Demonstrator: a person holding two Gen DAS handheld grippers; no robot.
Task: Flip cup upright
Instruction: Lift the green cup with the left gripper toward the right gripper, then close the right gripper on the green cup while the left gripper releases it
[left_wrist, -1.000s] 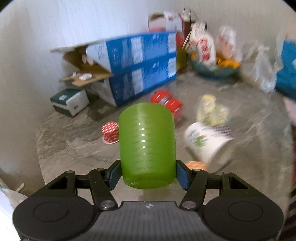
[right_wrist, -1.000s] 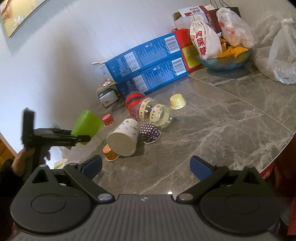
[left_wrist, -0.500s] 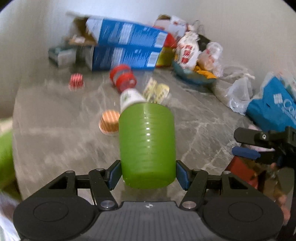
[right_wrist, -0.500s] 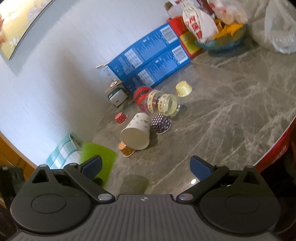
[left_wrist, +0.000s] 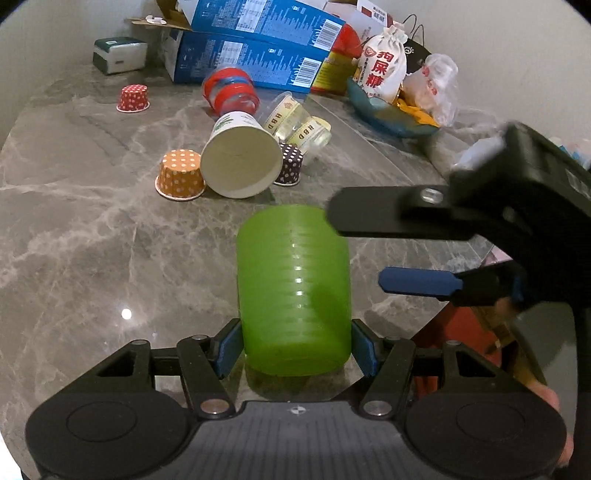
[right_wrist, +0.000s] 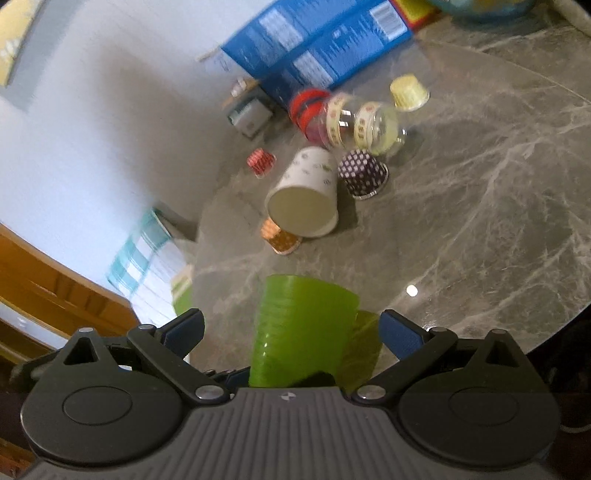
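While the green cup (left_wrist: 293, 291) sits clamped between the blue pads (left_wrist: 226, 347) of the left gripper (left_wrist: 294, 349), it hangs low over the near edge of the grey marble table (left_wrist: 92, 251), one end toward the camera, the other pointing away at the clutter. Which end is the mouth: can't tell from either view; inside not visible.

Left jaws: closed on the cup, one pad against each side wall, near its camera-side end.

Right gripper (right_wrist: 291, 332): jaws spread wide, cup (right_wrist: 303, 332) between them; pads look clear of its walls. In the left view the same gripper (left_wrist: 373, 251) comes in from the right, one black finger across the cup's far right corner, the blue-padded finger (left_wrist: 421, 282) just beside the cup's right side.

Beyond the cup:
- white paper cup (left_wrist: 240, 158) on its side, open mouth toward the camera, empty
- orange dotted cupcake liner (left_wrist: 180, 175) inverted, touching the paper cup's left side
- dark dotted liner (left_wrist: 290, 164) inverted, at its right
- clear plastic cups with HBD bands (left_wrist: 295, 122) lying on their sides behind
- red-and-blue jar (left_wrist: 231, 92) tipped over
- red dotted liner (left_wrist: 133, 98) inverted, well apart to the left
- yellow liner (right_wrist: 408, 92) inverted, further right
- blue cardboard boxes (left_wrist: 251, 55) stacked at the wall
- teal bowl (left_wrist: 391, 112) holding a white drawstring bag (left_wrist: 380, 70) and yellow packets.
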